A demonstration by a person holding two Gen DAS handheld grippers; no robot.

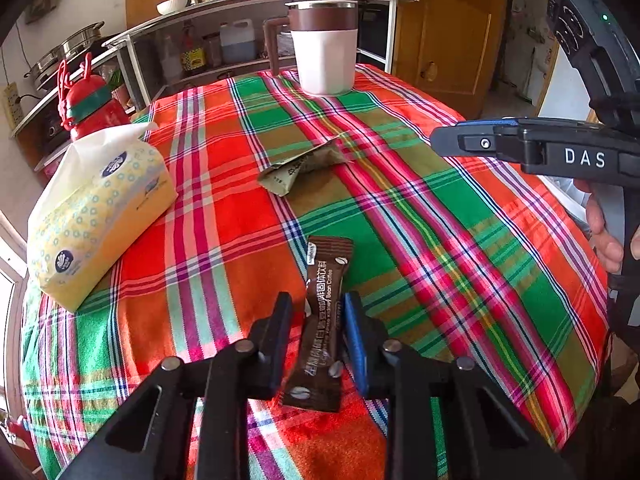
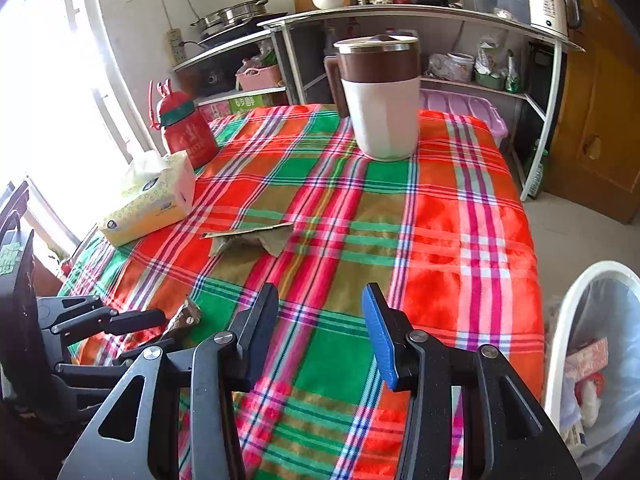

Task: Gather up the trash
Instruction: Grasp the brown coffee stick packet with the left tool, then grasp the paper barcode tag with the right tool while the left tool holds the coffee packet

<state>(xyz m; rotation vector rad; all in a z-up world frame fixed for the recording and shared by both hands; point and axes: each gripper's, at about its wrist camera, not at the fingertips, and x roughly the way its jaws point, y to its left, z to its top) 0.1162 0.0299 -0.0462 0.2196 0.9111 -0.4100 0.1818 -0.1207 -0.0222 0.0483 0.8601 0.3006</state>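
The plaid-covered table (image 1: pixel 440 240) fills both views, with a white waste bin (image 2: pixel 560 340) standing just beside its right edge and already holding some litter. At the back stands a brown-and-white mug (image 1: pixel 326 48); on the left a yellow tissue pack (image 1: pixel 100 220) lies in front of a red bottle (image 1: pixel 90 108).

2 pieces of trash are on the cloth: a crumpled greenish wrapper (image 1: pixel 300 170) near the middle, and a brown coffee sachet (image 1: pixel 322 320) at the near edge.

The left gripper (image 1: pixel 318 336) has its jaws drawn in on the sachet's midsection, the pads pressing its sides. The right gripper (image 2: pixel 320 332) hangs over bare cloth, jaws partly apart and empty.

To do this step well, I would lift the sachet straight up before swinging it, since the thin foil may slip or fold, then carry it across to the bin without dragging the cloth. The right gripper looks better placed for the wrapper.
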